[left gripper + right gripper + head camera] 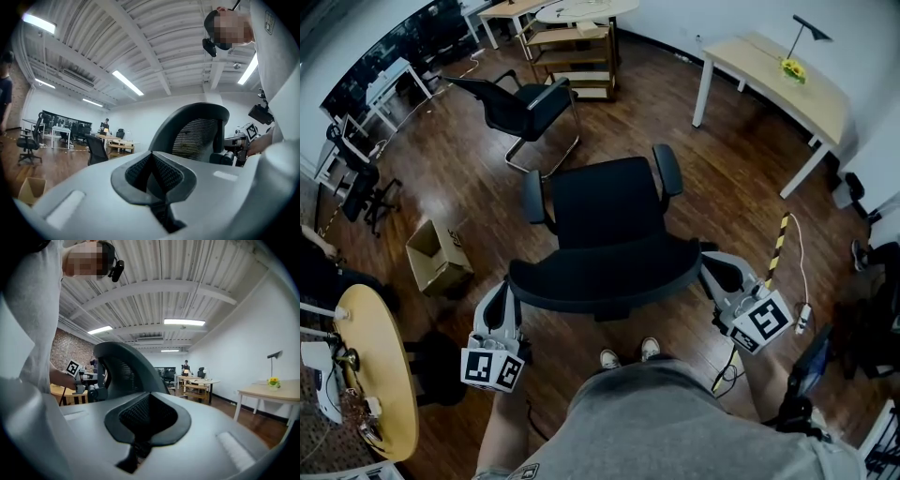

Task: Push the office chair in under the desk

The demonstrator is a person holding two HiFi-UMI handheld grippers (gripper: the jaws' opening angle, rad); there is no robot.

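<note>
A black office chair [609, 230] stands on the wood floor right in front of me, its curved backrest [605, 277] nearest and its seat facing away. The pale desk [769, 80] with white legs is at the far right, well apart from the chair; it also shows as the desk [269, 391] in the right gripper view. My left gripper [506, 289] sits at the backrest's left end, shut and empty. At the backrest's right end my right gripper [710, 265] is shut too, nothing between its jaws. The mesh backrest [199, 133] fills the left gripper view.
A second black chair [525, 108] stands ahead to the left, before a wooden shelf unit [574, 56]. A cardboard box [437, 255] lies on the floor at left, by a round yellow table [380, 370]. A cable and power strip [802, 317] lie at right.
</note>
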